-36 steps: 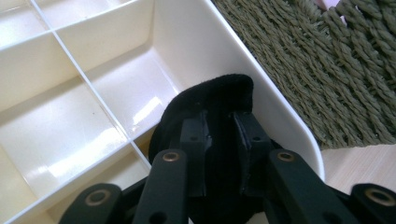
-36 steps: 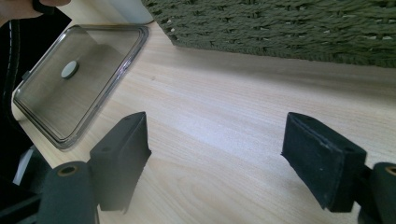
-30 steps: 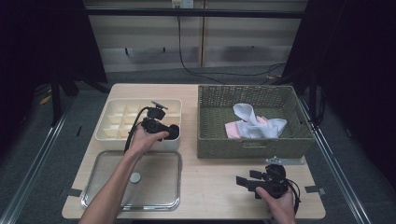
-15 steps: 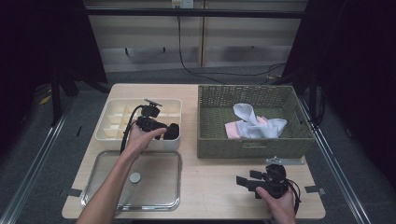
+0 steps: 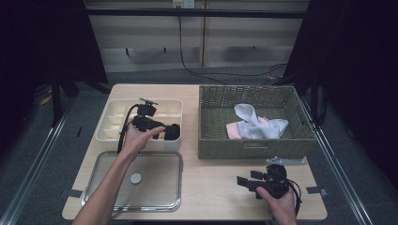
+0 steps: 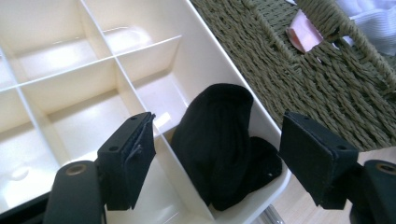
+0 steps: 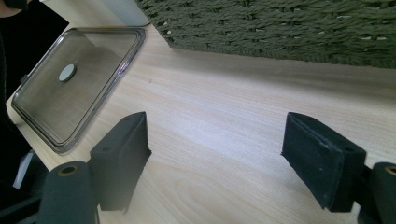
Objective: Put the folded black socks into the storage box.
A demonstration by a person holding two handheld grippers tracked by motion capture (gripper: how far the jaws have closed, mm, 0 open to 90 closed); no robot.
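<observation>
L fingers (image 6: 219, 154) just opened wide, black sock (image 6: 224, 144) dropped in organizer (image 6: 70, 70) corner cell | R fingers (image 7: 224, 163) open, empty | risk: sock springs out, snags my pads on lift

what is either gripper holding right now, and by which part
Nothing. The left gripper, just opened, hangs with jaws wide above the black sock in the organizer. The right gripper is open too.
</observation>
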